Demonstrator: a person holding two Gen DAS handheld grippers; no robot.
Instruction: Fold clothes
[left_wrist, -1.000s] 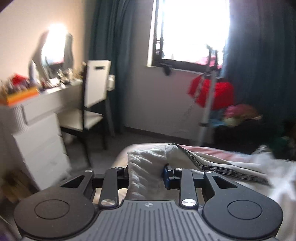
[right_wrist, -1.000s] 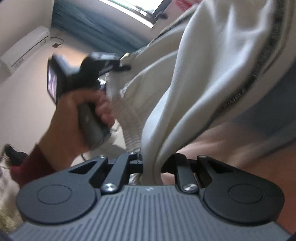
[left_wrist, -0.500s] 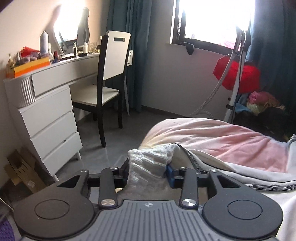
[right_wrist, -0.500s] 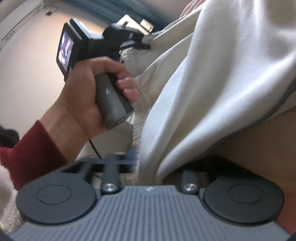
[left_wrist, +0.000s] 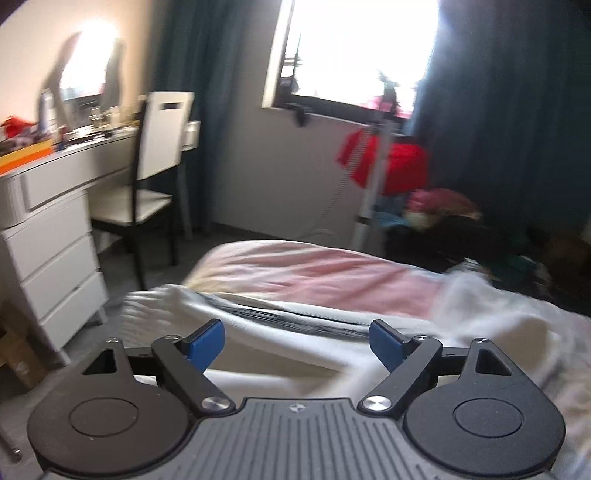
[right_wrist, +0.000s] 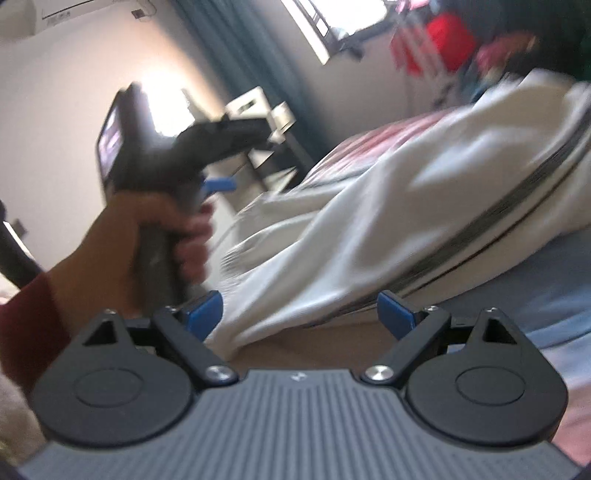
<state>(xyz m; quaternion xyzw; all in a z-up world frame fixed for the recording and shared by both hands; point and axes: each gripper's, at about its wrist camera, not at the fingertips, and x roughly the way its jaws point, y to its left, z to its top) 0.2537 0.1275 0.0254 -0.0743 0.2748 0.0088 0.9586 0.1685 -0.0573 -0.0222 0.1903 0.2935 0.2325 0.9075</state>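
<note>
1. Now, in the left wrist view, your left tool (left_wrist: 297, 343) stands wide with nothing in it; the white garment (left_wrist: 280, 332) lies on the bed (left_wrist: 314, 269), just beyond its fingers.
2. In the right wrist view, your right tool (right_wrist: 301, 308) is wide too, and the garment's hem lies between its fingers. This looks like a lay-down step; next, regrip an edge for the fold.

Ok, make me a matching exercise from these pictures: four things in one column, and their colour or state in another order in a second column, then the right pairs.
Things:
1. left claw
2. garment
3. chair
4. curtain

States:
A. dark teal, beside the window
B. open, holding nothing
C. white, lying loose on the bed
D. white back and seat, black legs, at the dresser

Pairs: 1-B, 2-C, 3-D, 4-A
</note>
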